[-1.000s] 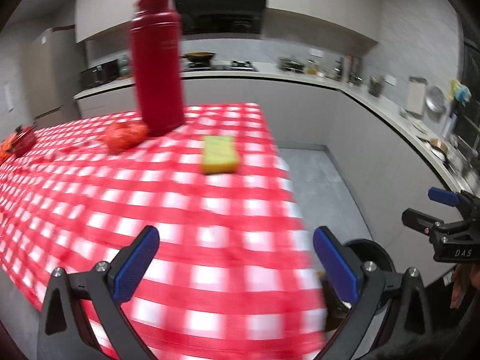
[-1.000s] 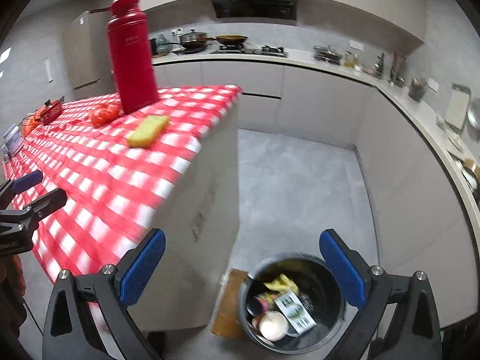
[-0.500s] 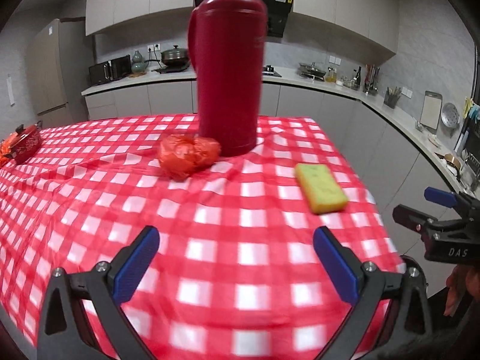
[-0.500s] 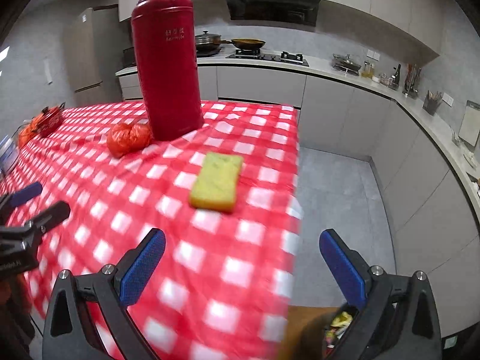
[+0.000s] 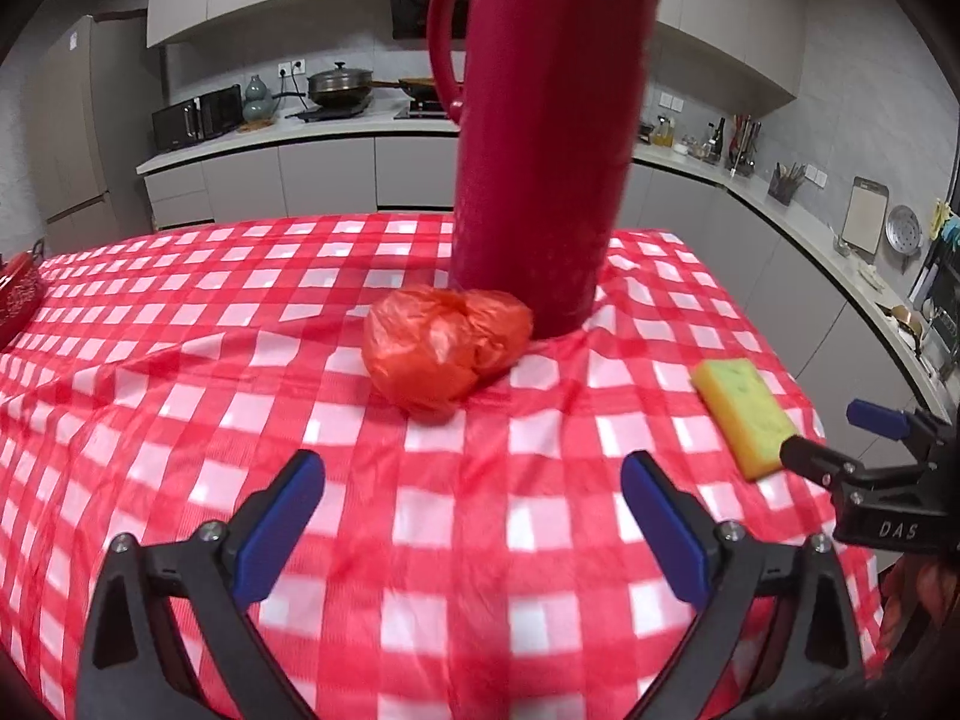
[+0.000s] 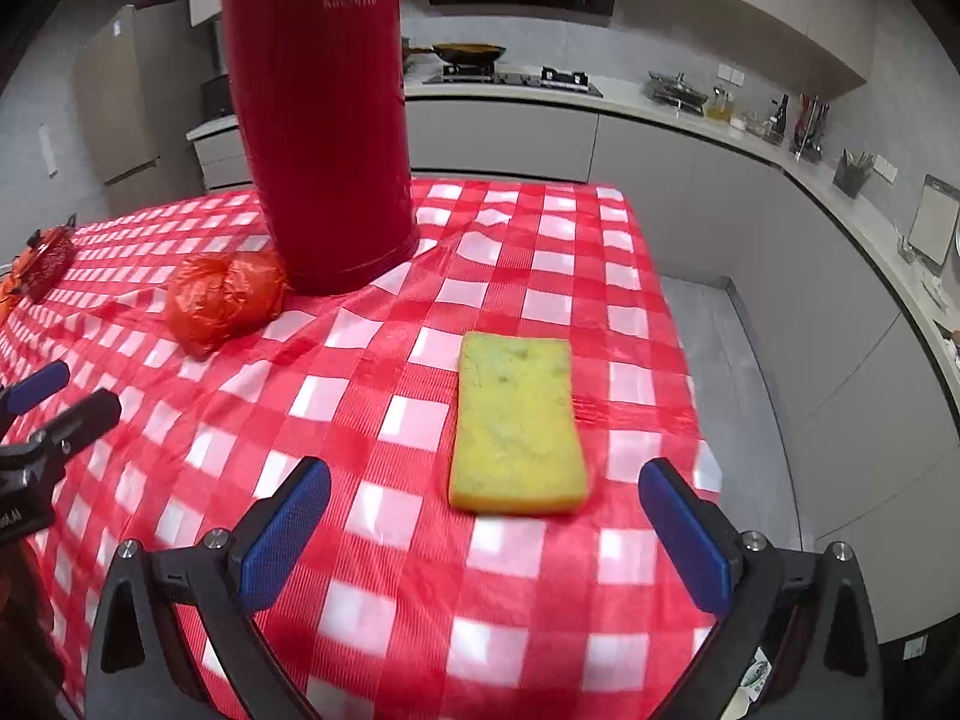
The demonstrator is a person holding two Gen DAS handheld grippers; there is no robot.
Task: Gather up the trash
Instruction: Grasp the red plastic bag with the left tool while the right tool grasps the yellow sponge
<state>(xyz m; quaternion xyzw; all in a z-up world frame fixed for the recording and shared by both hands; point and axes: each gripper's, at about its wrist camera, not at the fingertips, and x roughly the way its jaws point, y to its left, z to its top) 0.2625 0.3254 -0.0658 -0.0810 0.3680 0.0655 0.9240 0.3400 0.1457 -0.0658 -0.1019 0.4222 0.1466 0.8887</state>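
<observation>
Fingers spread wide and empty on both sides: the left gripper (image 5: 471, 507) faces a crumpled orange plastic bag (image 5: 445, 349), and the right gripper (image 6: 483, 516) faces a yellow sponge (image 6: 516, 423). Both things lie on the red-checked tablecloth (image 5: 336, 396). The bag touches the foot of a tall red flask (image 5: 540, 138), while the sponge sits apart from it near the table's right edge.

The step in hand looks like the approach to a pickup — nothing is gripped yet. The bag seems the likelier piece of trash. Next, the left gripper would need to go forward and down so its fingers straddle the bag, then close without knocking the flask.

Readable writing: "DAS" on the right gripper's body in the left view; the pale lettering high on the flask is too blurred to read
</observation>
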